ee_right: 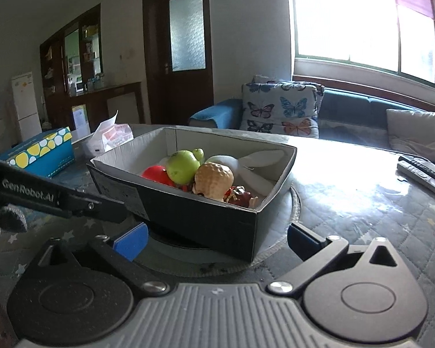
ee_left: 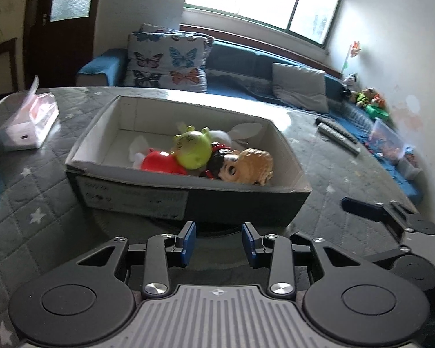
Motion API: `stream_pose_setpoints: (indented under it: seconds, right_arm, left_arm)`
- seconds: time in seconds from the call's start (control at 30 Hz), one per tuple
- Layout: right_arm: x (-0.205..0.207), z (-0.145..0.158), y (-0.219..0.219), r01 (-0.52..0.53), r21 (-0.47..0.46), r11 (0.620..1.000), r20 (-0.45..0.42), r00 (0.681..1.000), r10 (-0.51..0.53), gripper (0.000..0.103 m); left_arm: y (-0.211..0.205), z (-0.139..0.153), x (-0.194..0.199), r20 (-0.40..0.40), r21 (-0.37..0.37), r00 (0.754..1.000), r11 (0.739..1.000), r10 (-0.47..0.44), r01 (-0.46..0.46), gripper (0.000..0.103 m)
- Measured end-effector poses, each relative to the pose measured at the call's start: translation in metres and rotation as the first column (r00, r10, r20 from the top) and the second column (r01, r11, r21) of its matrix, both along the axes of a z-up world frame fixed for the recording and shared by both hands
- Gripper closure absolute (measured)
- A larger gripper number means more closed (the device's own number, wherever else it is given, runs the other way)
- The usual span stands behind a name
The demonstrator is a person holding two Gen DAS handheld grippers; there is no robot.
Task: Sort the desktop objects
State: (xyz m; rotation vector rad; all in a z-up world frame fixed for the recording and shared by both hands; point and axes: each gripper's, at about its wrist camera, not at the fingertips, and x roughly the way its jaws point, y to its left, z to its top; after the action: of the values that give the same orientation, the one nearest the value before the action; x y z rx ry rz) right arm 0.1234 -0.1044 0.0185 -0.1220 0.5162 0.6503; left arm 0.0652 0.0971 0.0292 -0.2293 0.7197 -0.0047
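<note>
Toys piled in the cardboard box (ee_left: 185, 200), and that box sits dead centre on the quilted table (ee_left: 29, 191), resting on a round grey mat (ee_right: 293, 203). Inside it, from the left wrist view: a green round toy (ee_left: 192, 148) on top, a red toy (ee_left: 159, 161) at its 8 o'clock, a dark-haired doll head (ee_left: 227, 165) at its 4 o'clock, and a tan bumpy toy (ee_left: 256, 162) pressed against the doll at 3 o'clock. A white plush toy (ee_right: 258, 165) lies along the far side of the box.

Left gripper (ee_left: 219, 243) sits just short of the box's near wall, blue pads (ee_left: 190, 239) held a moderate gap apart, nothing between them. Right gripper (ee_right: 216, 240) is spread wide, its fingers flanking the box's near corner, gripping nothing; one blue pad (ee_right: 130, 240) shows at 9 o'clock of that corner.

Out at 10 o'clock from the box, a tissue pack (ee_left: 29, 124) rests on the table, and the right wrist view picks up a blue dotted box (ee_right: 40, 152) beside it. Two remote controls (ee_left: 337, 136) lie at 2 o'clock, well apart from the box. Beyond the table, a blue sofa (ee_left: 237, 58) carries a butterfly cushion (ee_left: 166, 61) and a grey cushion (ee_left: 300, 87).
</note>
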Motion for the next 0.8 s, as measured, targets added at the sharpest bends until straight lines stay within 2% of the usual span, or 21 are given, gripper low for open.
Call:
stream_pose_setpoints:
  seconds: [0.5, 0.63, 0.73, 0.8]
  right_arm:
    - [-0.02, -0.012, -0.007, 0.021, 0.029, 0.999, -0.069, 0.997, -0.019, 0.0]
    - [-0.023, -0.016, -0.008, 0.034, 0.031, 0.999, -0.089, 0.996, -0.031, 0.0]
    - [-0.027, -0.018, -0.009, 0.041, 0.032, 0.999, -0.098, 0.994, -0.038, 0.0]
    - [-0.029, -0.019, -0.01, 0.044, 0.035, 0.998, -0.104, 0.994, -0.041, 0.0]
  left_arm:
    - [-0.009, -0.015, -0.02, -0.054, 0.056, 0.996, 0.996, 0.068, -0.065, 0.067]
    - [-0.012, -0.017, -0.027, -0.029, 0.083, 0.995, 0.992, 0.096, -0.093, 0.067]
    - [-0.015, -0.02, -0.027, -0.047, 0.125, 0.994, 0.988, 0.101, -0.094, 0.067]
    - [-0.015, -0.021, -0.028, -0.063, 0.113, 0.994, 0.99, 0.087, -0.08, 0.066]
